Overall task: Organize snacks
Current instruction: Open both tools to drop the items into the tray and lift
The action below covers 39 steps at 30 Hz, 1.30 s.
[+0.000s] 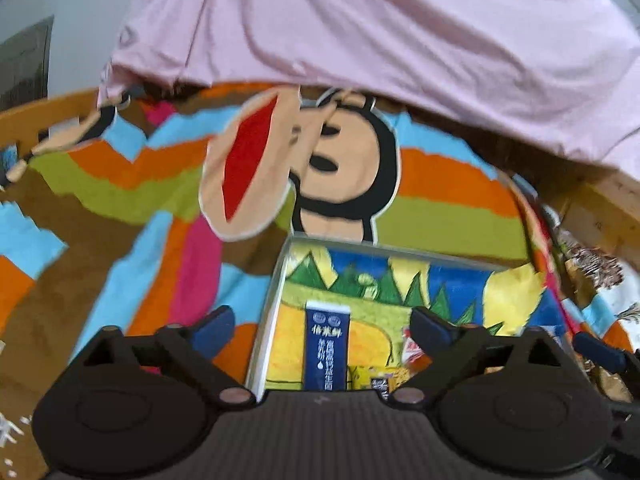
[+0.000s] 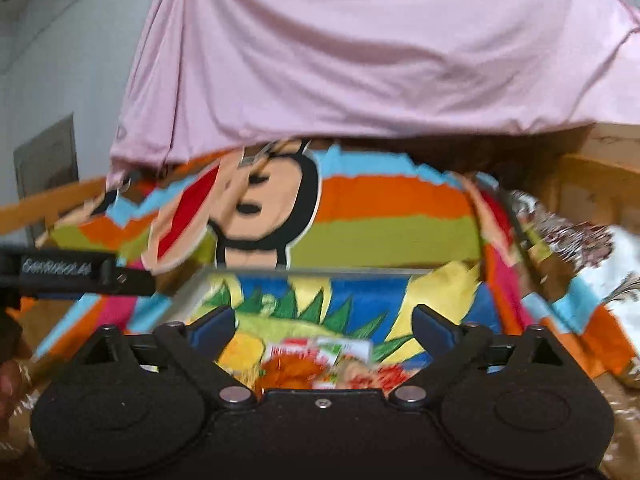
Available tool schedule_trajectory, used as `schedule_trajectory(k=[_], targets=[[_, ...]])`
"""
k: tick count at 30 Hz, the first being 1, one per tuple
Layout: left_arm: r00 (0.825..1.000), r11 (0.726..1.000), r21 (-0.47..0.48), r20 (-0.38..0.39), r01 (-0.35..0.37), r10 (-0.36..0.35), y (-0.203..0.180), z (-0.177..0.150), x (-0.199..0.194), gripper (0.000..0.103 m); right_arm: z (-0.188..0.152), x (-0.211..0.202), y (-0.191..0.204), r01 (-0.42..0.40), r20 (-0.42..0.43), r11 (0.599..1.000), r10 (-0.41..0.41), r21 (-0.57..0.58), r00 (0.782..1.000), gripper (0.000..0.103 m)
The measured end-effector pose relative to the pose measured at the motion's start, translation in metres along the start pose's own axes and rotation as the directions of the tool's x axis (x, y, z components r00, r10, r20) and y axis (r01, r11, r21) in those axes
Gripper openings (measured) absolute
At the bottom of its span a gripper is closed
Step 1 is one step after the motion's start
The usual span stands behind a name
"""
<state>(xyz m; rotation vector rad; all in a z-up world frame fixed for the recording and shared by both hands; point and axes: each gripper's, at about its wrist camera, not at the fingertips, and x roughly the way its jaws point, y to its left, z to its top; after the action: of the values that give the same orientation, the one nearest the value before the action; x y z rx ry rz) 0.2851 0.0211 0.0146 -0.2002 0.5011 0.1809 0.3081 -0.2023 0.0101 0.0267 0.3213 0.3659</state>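
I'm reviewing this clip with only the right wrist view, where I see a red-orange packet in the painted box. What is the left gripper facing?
Observer: A dark blue carton with white lettering, in the same box.
Operator: Is it gripped?
Observer: No. The left gripper is open, its fingers wide apart on either side of the carton.
Operator: Anything next to it?
Observer: A yellow packet to the carton's right, partly hidden behind the gripper body.
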Motion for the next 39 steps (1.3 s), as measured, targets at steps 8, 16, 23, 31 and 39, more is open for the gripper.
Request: schedule_trajectory(k=[8, 16, 23, 31, 39], targets=[[0.996, 0.998, 0.056, 0.091, 0.013, -0.018, -0.008, 0.001, -0.059, 0.102, 0.024, -0.059, -0.008, 0.018, 0.102, 0.998, -0.023, 0.052, 0.995, 0.102], [0.992, 0.997, 0.071, 0.125, 0.026, -0.034, -0.005, -0.019, -0.117, 0.102, 0.024, -0.114, 0.006, 0.029, 0.172, 0.999, -0.024, -0.027, 0.985, 0.102], [0.988, 0.997, 0.083, 0.152, 0.008, -0.021, 0.005, -0.042, -0.155, 0.102, -0.003, -0.163, 0.016, 0.056, 0.201, 0.995, -0.039, -0.080, 0.979, 0.102], [0.990, 0.994, 0.106, 0.142, 0.004, -0.019, 0.017, -0.071, -0.185, 0.102, -0.036, -0.205, 0.026, 0.082, 0.190, 0.995, -0.069, -0.062, 0.979, 0.102], [0.995, 0.988, 0.153, 0.101, 0.009, -0.024, 0.020, -0.096, -0.197, 0.102, -0.057, -0.228, 0.035, 0.123, 0.120, 0.992, -0.119, -0.024, 0.986, 0.102]])
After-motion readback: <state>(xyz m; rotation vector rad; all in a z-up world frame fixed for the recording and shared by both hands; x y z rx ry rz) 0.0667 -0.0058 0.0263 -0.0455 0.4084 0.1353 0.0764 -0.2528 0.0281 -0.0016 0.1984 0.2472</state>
